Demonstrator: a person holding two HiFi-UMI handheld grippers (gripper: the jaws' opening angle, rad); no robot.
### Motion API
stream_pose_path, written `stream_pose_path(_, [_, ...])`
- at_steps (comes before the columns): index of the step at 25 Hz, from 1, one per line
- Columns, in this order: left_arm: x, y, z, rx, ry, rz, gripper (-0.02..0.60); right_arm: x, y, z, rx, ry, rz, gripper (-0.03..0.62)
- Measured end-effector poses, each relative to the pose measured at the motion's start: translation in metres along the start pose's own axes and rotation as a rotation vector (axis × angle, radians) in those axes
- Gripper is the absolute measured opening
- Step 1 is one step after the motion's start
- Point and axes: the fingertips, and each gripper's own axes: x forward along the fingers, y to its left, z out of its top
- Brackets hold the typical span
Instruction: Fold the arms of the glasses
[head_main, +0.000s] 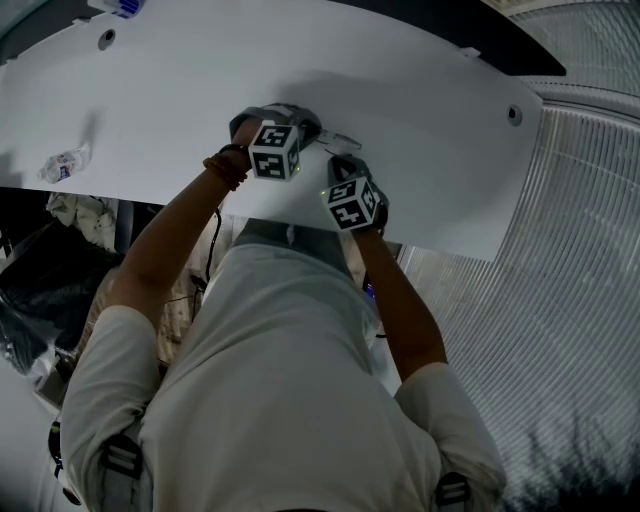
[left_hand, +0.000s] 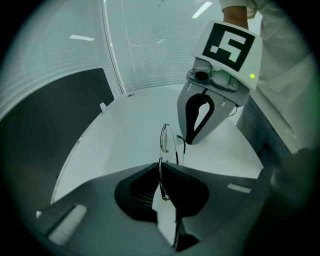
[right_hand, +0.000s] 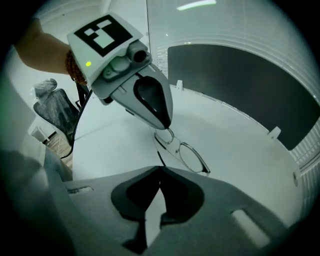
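Left tool (left_hand: 161, 170) is clamped on the frame of the glasses (left_hand: 168, 142), which it holds low over the tabletop (left_hand: 130, 130). Right tool (right_hand: 160, 171) is closed w/ nothing in it, tips just beside one arm. To fold well I'd hold the left grip steady, push that arm near its free end w/ the closed tips, and sweep it slowly in behind the lenses w/o twisting the hinge

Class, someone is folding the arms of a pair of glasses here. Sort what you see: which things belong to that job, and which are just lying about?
Belongs to the job:
- glasses, clamped in the left hand-held gripper
- right hand-held gripper, shut and empty, close by

Just lying about:
- crumpled plastic on the white table
- dark bundle beside the table
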Motion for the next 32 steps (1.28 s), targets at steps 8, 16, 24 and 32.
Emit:
stream_pose_path(8, [-0.001, -0.004, 0.002, 0.007, 0.002, 0.005, 0.023, 0.004, -0.025, 0.004, -0.030, 0.011, -0.031, 0.002])
stream_pose_path(16, [-0.001, -0.015, 0.001, 0.100, 0.021, 0.056, 0.025, 0.003, -0.019, -0.001, -0.030, 0.017, -0.042, 0.002])
stream_pose_path(24, [0.004, -0.022, -0.006, 0.074, 0.033, 0.116, 0.052, -0.006, -0.009, -0.010, 0.023, -0.009, -0.046, 0.002])
stream_pose_path(32, [-0.019, -0.013, 0.004, -0.073, -0.027, 0.163, 0.048, -0.037, -0.020, 0.002, 0.128, -0.115, -0.075, 0.002])
